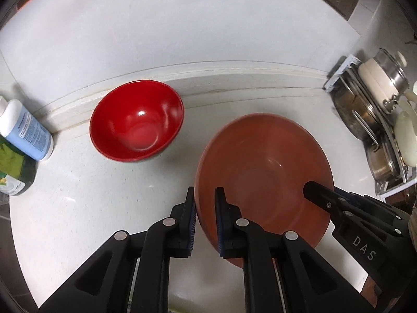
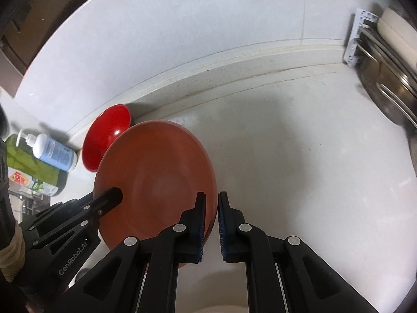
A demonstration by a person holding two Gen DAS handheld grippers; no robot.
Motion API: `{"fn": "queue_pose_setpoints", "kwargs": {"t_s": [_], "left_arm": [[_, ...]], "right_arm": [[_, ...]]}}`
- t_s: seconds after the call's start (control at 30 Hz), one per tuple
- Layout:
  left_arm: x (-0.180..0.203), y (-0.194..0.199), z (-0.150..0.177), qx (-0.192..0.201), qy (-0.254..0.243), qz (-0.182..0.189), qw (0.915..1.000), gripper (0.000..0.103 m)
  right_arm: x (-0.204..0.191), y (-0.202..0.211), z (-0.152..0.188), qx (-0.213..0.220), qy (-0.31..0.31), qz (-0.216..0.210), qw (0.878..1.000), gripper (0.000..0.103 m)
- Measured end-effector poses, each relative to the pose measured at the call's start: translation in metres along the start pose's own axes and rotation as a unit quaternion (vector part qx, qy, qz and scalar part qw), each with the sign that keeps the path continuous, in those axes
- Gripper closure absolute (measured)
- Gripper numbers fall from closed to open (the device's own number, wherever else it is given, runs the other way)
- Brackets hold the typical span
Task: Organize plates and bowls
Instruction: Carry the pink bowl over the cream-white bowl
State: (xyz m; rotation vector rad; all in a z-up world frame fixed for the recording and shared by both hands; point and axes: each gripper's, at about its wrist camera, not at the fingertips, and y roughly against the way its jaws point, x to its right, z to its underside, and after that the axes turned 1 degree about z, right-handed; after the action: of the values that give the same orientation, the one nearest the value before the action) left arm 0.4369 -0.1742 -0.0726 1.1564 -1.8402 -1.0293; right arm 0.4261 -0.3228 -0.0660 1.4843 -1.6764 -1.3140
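Observation:
A terracotta plate [image 1: 263,172] is held between both grippers above the white counter; it also shows in the right wrist view [image 2: 156,180]. My left gripper [image 1: 206,195] is shut on its left rim. My right gripper [image 2: 211,200] is shut on its right rim; its finger also shows in the left wrist view [image 1: 325,200]. A glossy red bowl [image 1: 136,138] sits upright on the counter by the back ledge, left of the plate; in the right wrist view the red bowl [image 2: 106,135] is partly hidden behind the plate.
A white and blue pump bottle [image 1: 24,130] and a green bottle [image 1: 13,172] stand at the left. A dish rack [image 1: 375,120] with steel pots and lids is at the right. The white counter [image 2: 299,156] stretches between plate and rack. A raised ledge [image 1: 234,78] runs along the wall.

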Motion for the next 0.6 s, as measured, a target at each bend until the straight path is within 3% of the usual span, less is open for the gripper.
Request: {"fn": "queue_pose_setpoints", "kwargs": {"t_s": [0.6], "left_arm": [[0.029,0.053,0.053,0.020,-0.033,0.008,0.9992,0.087]], "right_arm": [[0.014,0.056,0.063,0.022,-0.027,-0.004,0.999,0.092]]}}
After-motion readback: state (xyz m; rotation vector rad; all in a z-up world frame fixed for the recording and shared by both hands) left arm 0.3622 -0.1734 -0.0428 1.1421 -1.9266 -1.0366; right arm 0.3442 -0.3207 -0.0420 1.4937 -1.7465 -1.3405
